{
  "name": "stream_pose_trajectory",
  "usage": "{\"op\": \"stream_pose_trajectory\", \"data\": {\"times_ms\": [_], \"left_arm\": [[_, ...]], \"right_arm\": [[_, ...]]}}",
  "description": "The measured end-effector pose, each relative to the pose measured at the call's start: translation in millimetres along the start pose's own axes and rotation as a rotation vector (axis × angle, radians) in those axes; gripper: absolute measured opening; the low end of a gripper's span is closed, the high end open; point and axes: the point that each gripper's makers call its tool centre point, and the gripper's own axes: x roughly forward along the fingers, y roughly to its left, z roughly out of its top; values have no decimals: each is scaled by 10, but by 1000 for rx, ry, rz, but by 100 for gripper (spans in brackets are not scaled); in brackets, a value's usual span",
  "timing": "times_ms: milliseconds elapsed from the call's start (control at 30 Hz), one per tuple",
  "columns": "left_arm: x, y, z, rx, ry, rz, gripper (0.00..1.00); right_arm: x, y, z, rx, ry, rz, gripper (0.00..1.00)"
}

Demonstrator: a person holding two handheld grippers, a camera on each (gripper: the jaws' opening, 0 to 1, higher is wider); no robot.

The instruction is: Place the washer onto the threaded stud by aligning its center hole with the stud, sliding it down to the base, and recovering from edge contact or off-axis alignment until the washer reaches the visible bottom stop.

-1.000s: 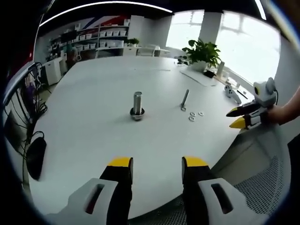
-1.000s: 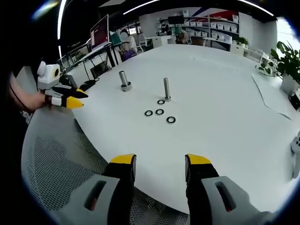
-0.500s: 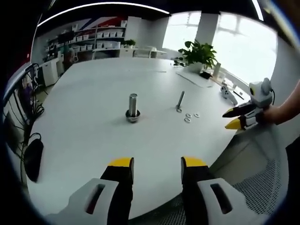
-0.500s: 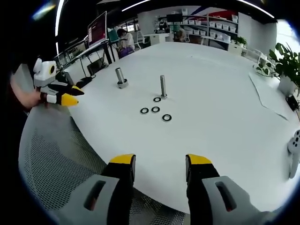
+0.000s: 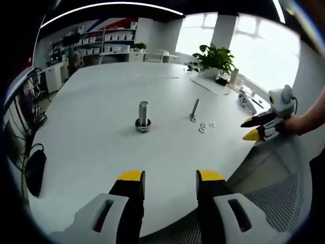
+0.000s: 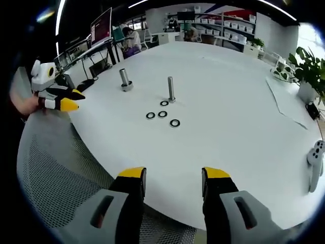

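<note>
Big white round table (image 6: 238, 112) takes up most of both views, and honestly nothing has been picked up yet. The left gripper (image 5: 166, 179) and the right gripper (image 6: 170, 175) both hang at the near edge with jaws wide apart and nothing between them.

Out near the middle stand two uprights: a fat stud (image 6: 124, 79) with something already ringed at its base, and a thinner threaded stud (image 6: 171, 89) just beside the loose parts. Four washers (image 6: 162, 114) lie flat in a little cluster, one almost touching the thin stud's foot.

Biggest risk is probably the pickup. Flat washers on a slick top look likely to skid away or get pinched two at a time, since they sit so near each other. Next risk would be a tilted washer catching on the threads and jamming partway instead of reaching the base. Bumping the stud could also tip it.
</note>
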Motion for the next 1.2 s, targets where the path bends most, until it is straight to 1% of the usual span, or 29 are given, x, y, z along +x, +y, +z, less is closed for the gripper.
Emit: {"op": "stream_pose_trajectory", "data": {"times_ms": [300, 533, 667, 867, 967, 1033, 1200], "left_arm": [[11, 20, -26, -2, 14, 15, 38], [9, 25, -25, -1, 12, 20, 38], [4, 25, -24, -6, 14, 21, 38], [-4, 37, -13, -16, 7, 24, 38], [-4, 34, -19, -13, 12, 24, 38], [-6, 40, -13, -13, 9, 28, 38], [-11, 45, 1, -18, -1, 28, 37]], "right_arm": [[1, 4, 16, -5, -20, 15, 46], [-16, 10, 58, -4, -44, 18, 46], [-18, 16, 60, -6, -43, 19, 46], [-5, 30, 40, -20, -26, 22, 47], [5, 70, 26, -42, -4, 33, 48], [12, 90, 1, -95, 20, 33, 49], [29, 126, -17, -117, 50, 53, 50]]}}
